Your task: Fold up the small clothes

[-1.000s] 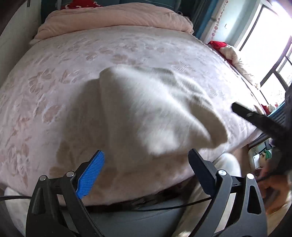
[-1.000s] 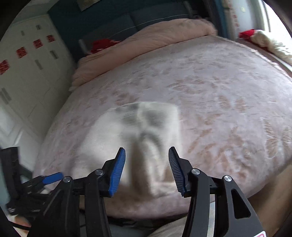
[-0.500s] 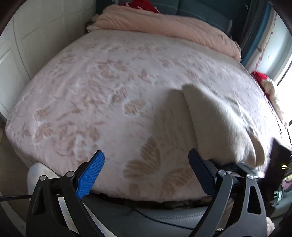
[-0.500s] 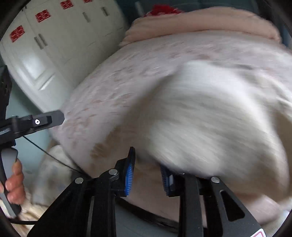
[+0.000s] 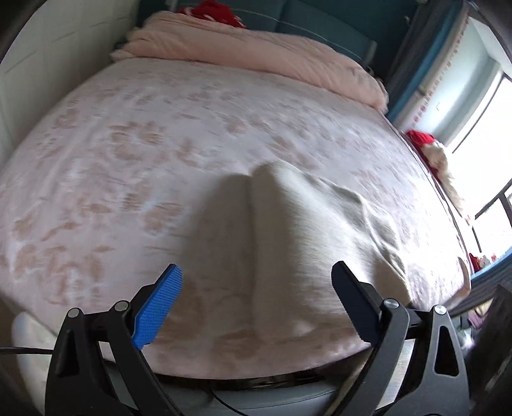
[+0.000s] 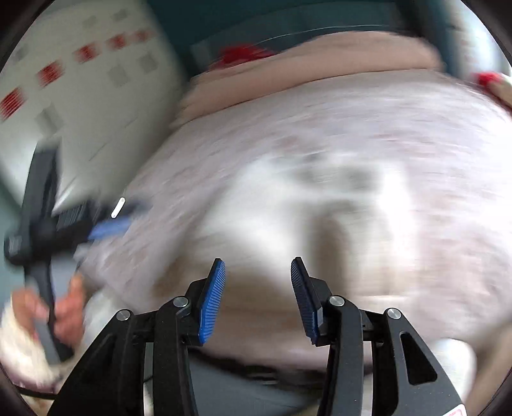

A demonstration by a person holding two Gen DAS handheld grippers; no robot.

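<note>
A cream-white garment point(image 5: 307, 243) lies on the near half of the bed point(image 5: 134, 153), close to its front edge; its left side stands up in a raised fold that throws a dark shadow on the bedspread, and its right side sinks into soft wrinkles with greyish marks; in the right wrist view the same cloth is smeared by blur, so the marks cannot be made out as a print or as writing. The left gripper point(image 5: 256, 304) hangs over the near edge of the bed with its jaws wide apart and nothing between them; the garment lies beyond and below its tips, and no pad touches it. The right gripper point(image 6: 257, 296) has its jaws partly apart; they have just been opening, with no cloth caught between the blue ribbed pads point(image 6: 211, 300). In that view a hand point(image 6: 64, 310) grips the handle of the left gripper at the left edge, beside the bed. The bedspread is pale pink with a leaf pattern; a folded pink quilt point(image 5: 256, 54) lies across the far end, with something red point(image 5: 214, 9) behind it. The white wardrobe point(image 6: 96, 96) bears red square stickers point(image 6: 51, 72), too blurred to read; no brand or label is legible anywhere. A window point(image 5: 480, 128) lights the right side.
</note>
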